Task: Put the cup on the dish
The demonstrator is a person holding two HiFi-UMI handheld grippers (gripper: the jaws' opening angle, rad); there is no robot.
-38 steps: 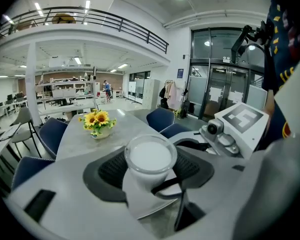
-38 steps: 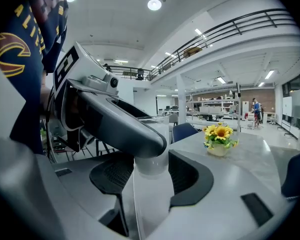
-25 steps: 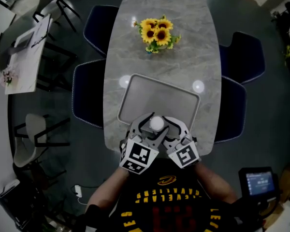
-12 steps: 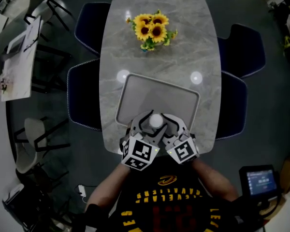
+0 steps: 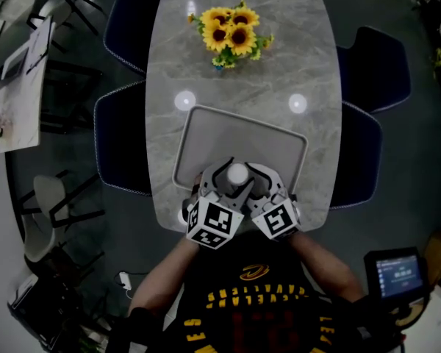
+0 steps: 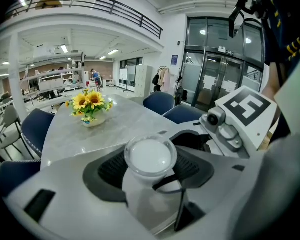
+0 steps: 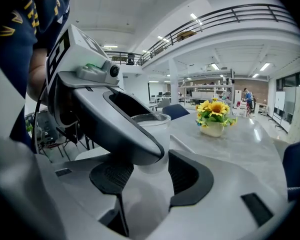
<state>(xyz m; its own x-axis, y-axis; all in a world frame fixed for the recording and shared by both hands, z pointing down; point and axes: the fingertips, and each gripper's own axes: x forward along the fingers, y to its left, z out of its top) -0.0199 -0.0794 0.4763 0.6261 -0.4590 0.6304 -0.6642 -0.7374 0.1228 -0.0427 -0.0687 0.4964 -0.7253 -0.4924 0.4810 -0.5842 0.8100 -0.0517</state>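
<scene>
At lower centre the left tool (image 5: 222, 183) clasps the white cup (image 5: 237, 173) over the near end of the grey dish (image 5: 239, 134) on the worktop (image 5: 279, 65). The right tool (image 5: 259, 183) clasps it too. If the two pull unevenly, the cup could tip or slip.

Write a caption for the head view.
The left gripper and right gripper clasp a frosted white plastic cup over the near edge of a grey rectangular tray on a grey stone-patterned table.
</scene>
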